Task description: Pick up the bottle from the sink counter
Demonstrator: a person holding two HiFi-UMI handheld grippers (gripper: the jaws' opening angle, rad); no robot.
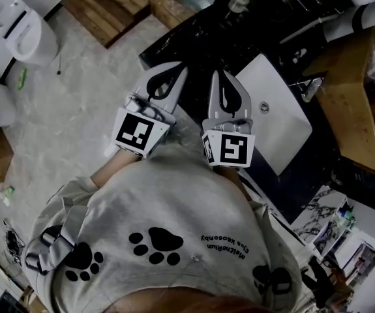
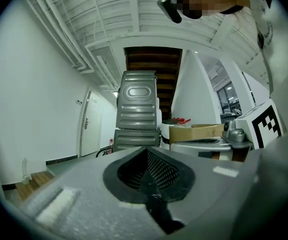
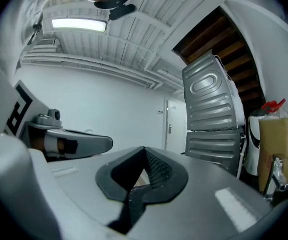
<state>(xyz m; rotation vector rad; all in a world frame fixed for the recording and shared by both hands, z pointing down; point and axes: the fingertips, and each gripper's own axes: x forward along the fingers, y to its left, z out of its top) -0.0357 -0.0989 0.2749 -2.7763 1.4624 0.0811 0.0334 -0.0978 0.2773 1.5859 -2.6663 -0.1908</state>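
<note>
In the head view both grippers are held side by side in front of the person's grey shirt, pointing away from the body. The left gripper (image 1: 176,72) is shut with nothing between its jaws, over the pale floor at the edge of the black sink counter (image 1: 203,41). The right gripper (image 1: 221,77) is also shut and empty, beside the white basin (image 1: 285,132). A small bottle with a pale cap (image 1: 239,1) stands far back on the counter, well beyond both tips. The left gripper view (image 2: 146,151) and the right gripper view (image 3: 145,151) show closed jaws aimed at the room, with no bottle in sight.
A faucet (image 1: 311,87) sits at the basin's far side, next to a wooden box (image 1: 350,103). A white toilet (image 1: 14,25) and a wooden pallet (image 1: 112,5) stand on the floor to the left. Grey metal cabinets (image 2: 137,109) and a cardboard box (image 2: 194,132) lie ahead.
</note>
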